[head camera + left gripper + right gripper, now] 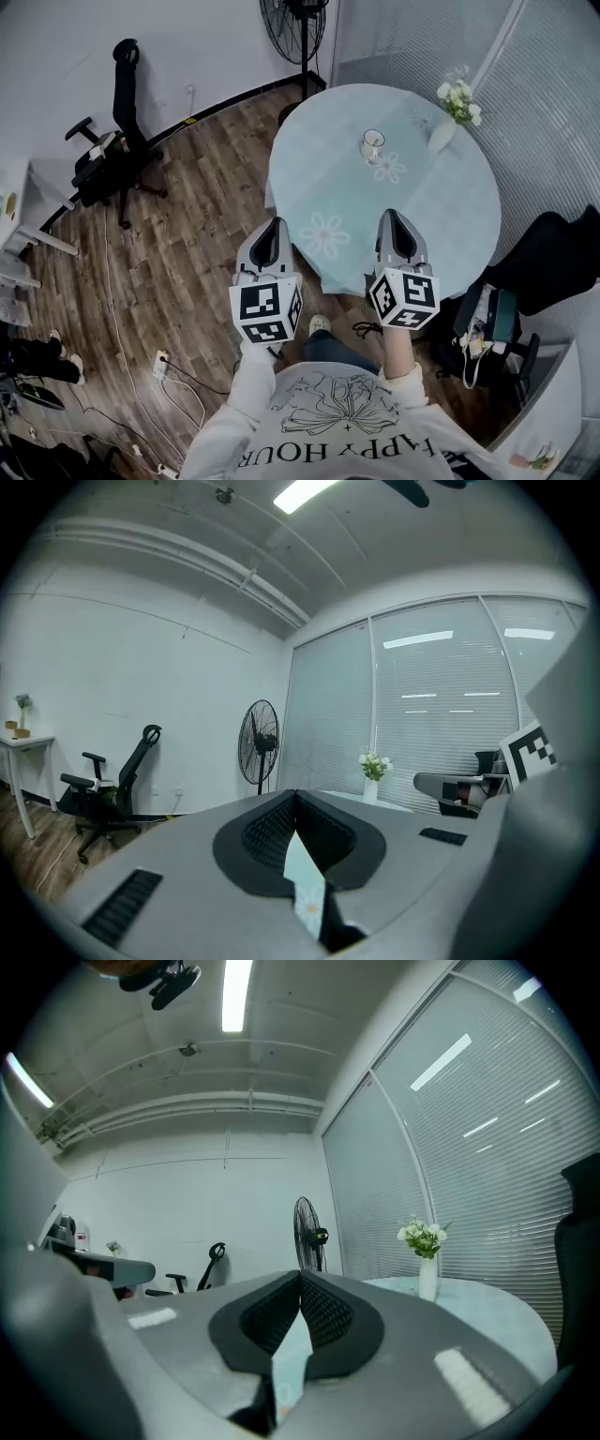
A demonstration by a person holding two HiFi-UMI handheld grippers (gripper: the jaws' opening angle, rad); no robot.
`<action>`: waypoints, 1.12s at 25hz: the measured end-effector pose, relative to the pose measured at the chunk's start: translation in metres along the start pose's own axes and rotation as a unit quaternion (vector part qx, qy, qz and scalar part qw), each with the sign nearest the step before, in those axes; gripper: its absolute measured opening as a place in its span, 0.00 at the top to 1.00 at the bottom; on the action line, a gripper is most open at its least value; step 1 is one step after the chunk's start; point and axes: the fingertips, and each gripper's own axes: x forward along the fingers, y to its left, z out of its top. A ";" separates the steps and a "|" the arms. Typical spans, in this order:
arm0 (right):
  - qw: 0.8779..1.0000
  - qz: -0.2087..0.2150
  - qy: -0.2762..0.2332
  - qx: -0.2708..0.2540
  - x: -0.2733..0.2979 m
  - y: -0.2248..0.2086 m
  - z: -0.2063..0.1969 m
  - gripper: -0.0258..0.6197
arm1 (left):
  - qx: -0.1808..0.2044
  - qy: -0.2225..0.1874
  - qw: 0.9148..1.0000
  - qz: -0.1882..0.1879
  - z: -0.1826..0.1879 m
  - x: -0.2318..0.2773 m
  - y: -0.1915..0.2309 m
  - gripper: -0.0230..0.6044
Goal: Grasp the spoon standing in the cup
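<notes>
On the round table with a pale blue flowered cloth [450, 211] stands a small clear cup [373, 146], a little beyond the table's middle; the spoon in it is too small to make out. My left gripper [275, 225] hovers at the table's near left edge, jaws shut and empty. My right gripper [392, 217] hangs over the near part of the table, jaws also shut with nothing between them. In the left gripper view the left gripper [295, 794] has its pads meeting at the tips, and the right gripper [300, 1277] looks the same in its own view. The cup is hidden in both gripper views.
A white vase of flowers [450, 112] stands at the table's far right, right of the cup. A standing fan [295, 28] is behind the table, and a black office chair [117, 141] stands at the left. Bags [487, 323] sit by the table's right side. Cables and a power strip [161, 361] lie on the wooden floor.
</notes>
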 end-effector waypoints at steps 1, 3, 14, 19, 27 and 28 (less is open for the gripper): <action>1.000 0.001 0.001 0.000 0.010 -0.006 0.000 0.94 | 0.000 0.001 1.000 0.001 0.002 0.010 -0.001 0.95; 1.000 0.002 0.003 0.001 0.029 -0.016 0.001 0.94 | 0.000 0.003 1.000 0.004 0.003 0.030 -0.002 0.95; 1.000 0.012 0.024 0.002 0.089 -0.042 -0.007 0.94 | -0.004 0.023 1.000 0.015 0.002 0.090 0.000 0.95; 0.999 0.011 0.034 0.005 0.110 -0.047 -0.015 0.94 | -0.006 0.030 0.999 0.016 0.001 0.113 0.005 0.95; 0.999 -0.017 0.041 0.007 0.154 -0.062 -0.022 0.94 | -0.002 0.041 0.999 -0.008 0.003 0.167 0.014 0.95; 0.999 -0.022 0.043 0.008 0.161 -0.064 -0.023 0.94 | -0.003 0.042 0.999 -0.012 0.003 0.175 0.016 0.95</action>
